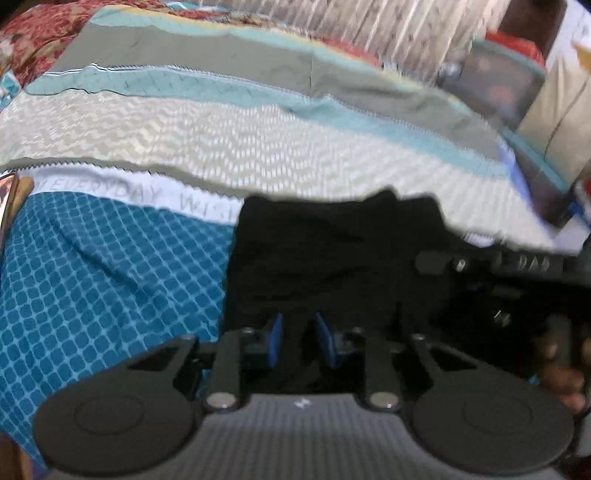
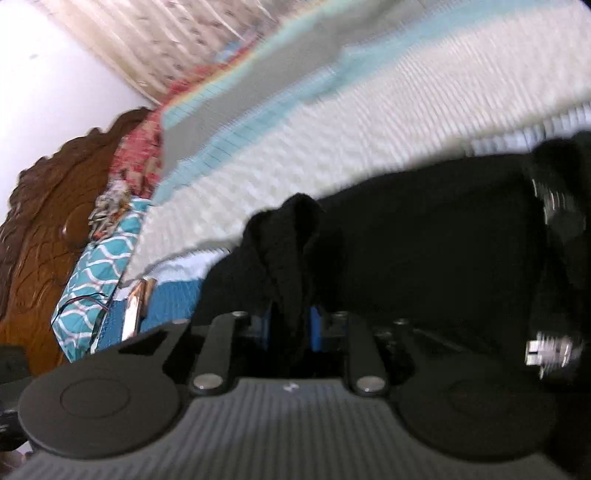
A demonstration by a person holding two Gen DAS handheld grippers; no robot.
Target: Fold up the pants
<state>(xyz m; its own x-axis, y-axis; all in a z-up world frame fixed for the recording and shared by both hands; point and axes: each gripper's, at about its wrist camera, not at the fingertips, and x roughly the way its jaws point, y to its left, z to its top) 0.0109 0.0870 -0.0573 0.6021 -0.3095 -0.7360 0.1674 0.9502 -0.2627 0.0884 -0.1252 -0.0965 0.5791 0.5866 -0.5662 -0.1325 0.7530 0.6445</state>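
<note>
The black pants [image 1: 332,251] lie bunched on the bed just ahead of my left gripper [image 1: 300,332]. Its blue pads [image 1: 274,339] stand close together with dark cloth pinched between them. In the right wrist view a ridge of the pants [image 2: 299,236] rises from between the blue pads of my right gripper [image 2: 291,326], which is shut on that fold. The rest of the pants [image 2: 424,221] spreads to the right. The right gripper's body [image 1: 517,273] and the hand holding it [image 1: 561,373] show at the right edge of the left wrist view.
The bedspread has cream [image 1: 221,147], teal and grey bands and a blue diamond-patterned part [image 1: 92,277]. A thin shiny object [image 2: 135,310] lies near the bed's edge. A carved wooden headboard [image 2: 44,229] and pillows [image 2: 96,266] stand at the left, with a curtain [image 1: 369,22] behind.
</note>
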